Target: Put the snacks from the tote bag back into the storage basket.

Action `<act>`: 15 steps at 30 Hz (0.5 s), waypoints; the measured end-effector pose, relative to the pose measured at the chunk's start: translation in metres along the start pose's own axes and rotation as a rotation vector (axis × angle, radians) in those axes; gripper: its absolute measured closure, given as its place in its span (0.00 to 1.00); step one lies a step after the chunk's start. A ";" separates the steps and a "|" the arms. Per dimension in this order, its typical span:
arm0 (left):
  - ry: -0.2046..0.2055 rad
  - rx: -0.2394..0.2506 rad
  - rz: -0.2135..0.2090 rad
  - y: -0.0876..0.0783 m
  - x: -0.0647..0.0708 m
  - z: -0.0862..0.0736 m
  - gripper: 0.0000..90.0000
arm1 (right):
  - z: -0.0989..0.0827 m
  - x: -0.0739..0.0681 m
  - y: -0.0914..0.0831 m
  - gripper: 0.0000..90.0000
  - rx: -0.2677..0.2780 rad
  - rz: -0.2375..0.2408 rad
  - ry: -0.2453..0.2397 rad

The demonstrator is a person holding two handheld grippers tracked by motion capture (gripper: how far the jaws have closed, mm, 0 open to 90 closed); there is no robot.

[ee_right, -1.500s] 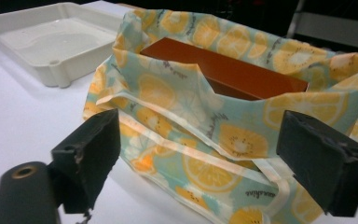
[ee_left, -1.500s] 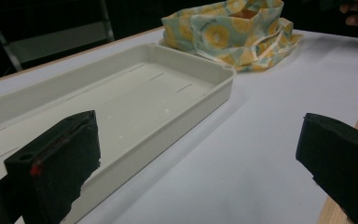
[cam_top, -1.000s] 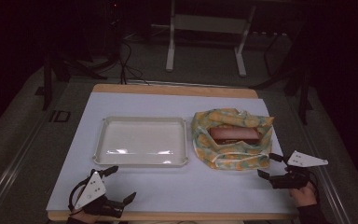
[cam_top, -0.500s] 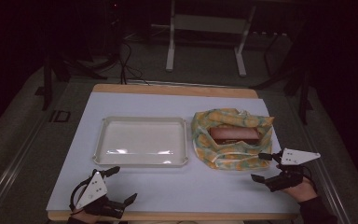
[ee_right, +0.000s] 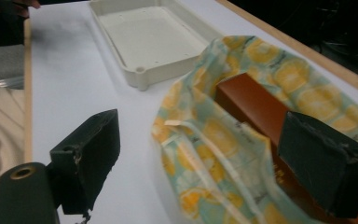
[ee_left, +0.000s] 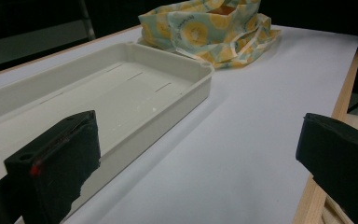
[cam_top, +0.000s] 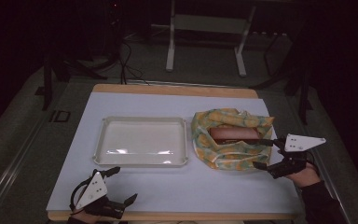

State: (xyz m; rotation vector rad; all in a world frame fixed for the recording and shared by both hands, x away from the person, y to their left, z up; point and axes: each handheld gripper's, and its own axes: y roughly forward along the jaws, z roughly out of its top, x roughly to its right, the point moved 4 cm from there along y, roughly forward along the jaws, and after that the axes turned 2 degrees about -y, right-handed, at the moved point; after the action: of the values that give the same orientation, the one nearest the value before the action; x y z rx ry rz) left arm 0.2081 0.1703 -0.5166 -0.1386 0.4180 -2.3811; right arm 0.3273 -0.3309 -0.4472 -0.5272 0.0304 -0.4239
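Moved since a second ago: my right gripper (cam_top: 266,154) has shifted in toward the cloth bag (cam_top: 228,140), and its jaws now straddle the bag's edge at 3 o'clock; my left gripper (cam_top: 116,186) has kept its place.

Right gripper: jaws spread wide, gripping nothing. In the right gripper view one jaw stands over the bare table (ee_right: 74,84), the other over the bag's mouth and the box end.

Left gripper: jaws wide apart, empty, at 7 o'clock on the table near its front edge.

Cloth bag: yellow-and-teal print, mouth open, on the table at 3 o'clock, just beside the tray.

Brown box (cam_top: 235,134): lies lengthwise inside the open bag, top face showing.

Tray (cam_top: 140,122): white, shallow, at the table's centre, 9 o'clock of the bag
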 end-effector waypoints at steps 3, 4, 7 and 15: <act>0.001 -0.001 -0.001 0.000 0.000 0.000 0.00 | 0.005 0.006 0.000 0.15 -0.001 -0.009 -0.017; 0.002 -0.002 -0.001 0.000 0.000 0.000 0.00 | 0.006 0.008 0.000 0.15 -0.002 -0.014 -0.022; 0.004 -0.003 0.001 0.000 0.000 0.000 0.00 | 0.012 0.014 -0.002 0.16 0.003 -0.021 -0.034; 0.005 -0.006 -0.002 0.000 0.000 0.000 0.00 | 0.027 0.031 -0.004 0.17 0.000 -0.031 -0.039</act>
State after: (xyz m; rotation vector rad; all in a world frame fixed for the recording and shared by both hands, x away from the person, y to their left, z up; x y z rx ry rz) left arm 0.2083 0.1702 -0.5172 -0.1360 0.4279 -2.3828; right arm 0.3575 -0.3329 -0.4194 -0.5367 -0.0149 -0.4434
